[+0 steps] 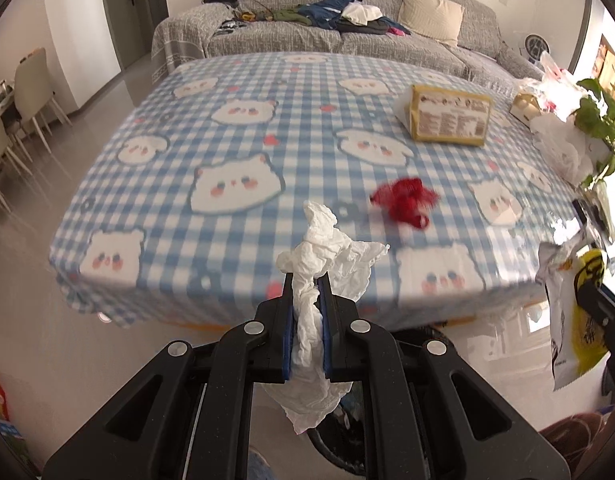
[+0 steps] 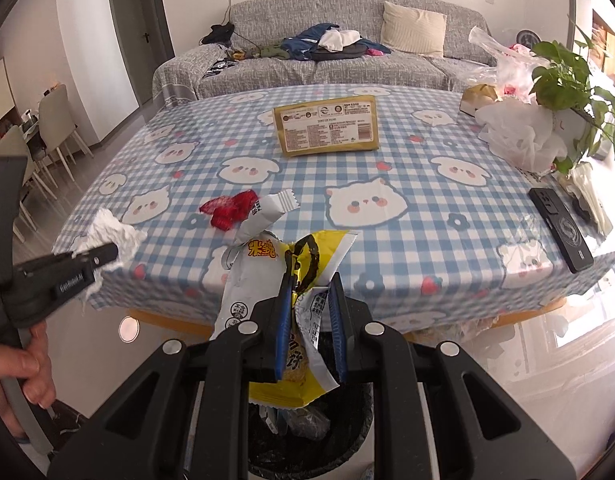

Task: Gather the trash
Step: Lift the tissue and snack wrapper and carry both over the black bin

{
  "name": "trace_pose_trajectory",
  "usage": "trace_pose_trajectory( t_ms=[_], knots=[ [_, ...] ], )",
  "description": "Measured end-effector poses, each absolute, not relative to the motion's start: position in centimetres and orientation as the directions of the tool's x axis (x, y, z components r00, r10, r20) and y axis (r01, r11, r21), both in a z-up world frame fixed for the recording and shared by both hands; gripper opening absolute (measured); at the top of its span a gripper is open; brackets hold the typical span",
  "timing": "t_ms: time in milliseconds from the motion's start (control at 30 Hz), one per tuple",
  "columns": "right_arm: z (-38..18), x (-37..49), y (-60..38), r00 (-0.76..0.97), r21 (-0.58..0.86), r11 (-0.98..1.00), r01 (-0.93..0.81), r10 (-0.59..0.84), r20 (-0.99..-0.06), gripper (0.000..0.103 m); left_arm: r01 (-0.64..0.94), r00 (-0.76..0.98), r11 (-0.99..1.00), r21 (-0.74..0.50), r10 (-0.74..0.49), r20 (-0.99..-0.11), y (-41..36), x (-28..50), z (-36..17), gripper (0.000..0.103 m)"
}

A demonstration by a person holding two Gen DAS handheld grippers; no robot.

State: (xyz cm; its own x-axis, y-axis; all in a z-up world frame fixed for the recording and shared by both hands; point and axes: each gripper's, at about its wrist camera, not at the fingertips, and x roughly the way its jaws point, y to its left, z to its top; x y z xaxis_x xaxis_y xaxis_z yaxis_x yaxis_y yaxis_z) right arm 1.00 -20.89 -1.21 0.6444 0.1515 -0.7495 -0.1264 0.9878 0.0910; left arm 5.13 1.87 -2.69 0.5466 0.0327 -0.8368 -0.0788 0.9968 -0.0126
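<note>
My left gripper [image 1: 305, 280] is shut on a crumpled white tissue [image 1: 327, 248], held off the table's near edge; the tissue hangs out above and below the jaws. In the right wrist view this gripper [image 2: 113, 254] and its tissue [image 2: 111, 232] show at the left. My right gripper [image 2: 309, 280] is shut on a yellow-and-white snack bag [image 2: 263, 264], right above a black trash bin [image 2: 347, 420] that holds some rubbish. The bag [image 1: 571, 312] and right gripper [image 1: 587, 292] also show at the left wrist view's right edge. A red wrapper [image 2: 227, 208] lies on the checked tablecloth [image 2: 407, 160].
A yellow tissue pack [image 2: 327, 124] lies mid-table. A black phone [image 2: 559, 228], plastic bags [image 2: 519, 136] and a potted plant [image 2: 567, 76] crowd the table's right side. A grey sofa [image 2: 387, 64] with clothes stands behind, chairs [image 2: 59, 128] to the left. A person's hand [image 2: 23, 368] grips the left handle.
</note>
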Motion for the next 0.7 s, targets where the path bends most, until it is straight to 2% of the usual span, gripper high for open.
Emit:
trace_pose_trajectory(
  t_ms=[333, 700],
  knots=[
    [-3.7, -2.5, -21.6, 0.633, 0.127, 0.983, -0.134, 0.183, -0.752, 0.017, -0.078, 0.518, 0.996, -0.038, 0.008, -0.855, 1.6, -0.7, -6.1, 0.009],
    [-8.4, -4.2, -20.2, 0.597, 0.101, 0.985, -0.137, 0.164, -0.785, 0.017, -0.086, 0.494, 0.994, -0.067, -0.016, -0.87, 1.2, -3.4, -10.8, 0.01]
  ],
)
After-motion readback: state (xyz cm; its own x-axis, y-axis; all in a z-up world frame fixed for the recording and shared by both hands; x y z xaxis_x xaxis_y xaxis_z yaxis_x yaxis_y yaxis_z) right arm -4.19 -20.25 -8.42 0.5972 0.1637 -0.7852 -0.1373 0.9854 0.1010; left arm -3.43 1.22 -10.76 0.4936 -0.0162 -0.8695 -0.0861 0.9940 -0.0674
